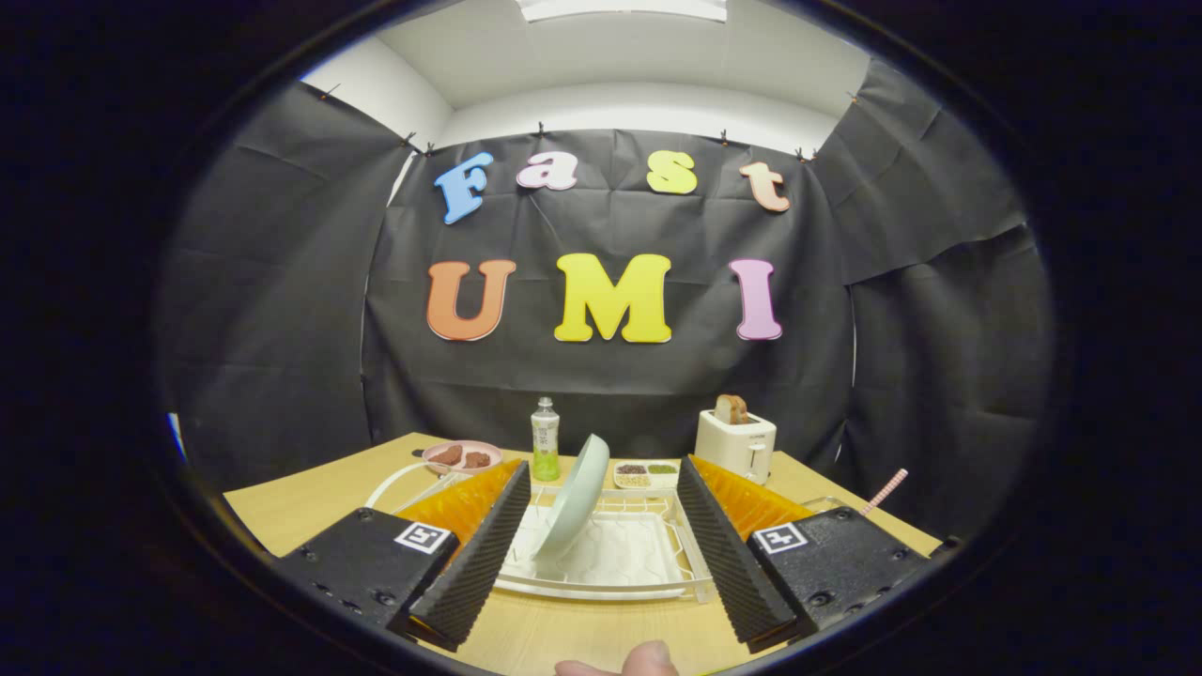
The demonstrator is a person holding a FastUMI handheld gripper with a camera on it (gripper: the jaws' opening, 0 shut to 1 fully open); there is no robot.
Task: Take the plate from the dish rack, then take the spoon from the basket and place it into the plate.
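Right now the gripper (601, 554) is spread wide, its two fingers apart and holding nothing, hovering low over the wooden surface (282, 516). Between the fingers, just ahead of them, sits the white dish rack (610, 587), and in it the pale plate (573, 507) stands on edge, tilted, nearer the left finger than the right; neither finger touches it. Below the fingers a fingertip of the person's hand (639, 659) pokes into view. Beyond the rack stand a clear bottle (545, 438) of green drink and a small white tray (646, 474) with divided portions of food. To the left of the bottle lies a pink dish (462, 457) with brown pieces on it. To the right stands a white toaster (735, 443) with a slice of bread (731, 408) sticking up from it. A striped pink stick (886, 490) leans at the surface's right edge, past the right finger; what holds it is hidden.
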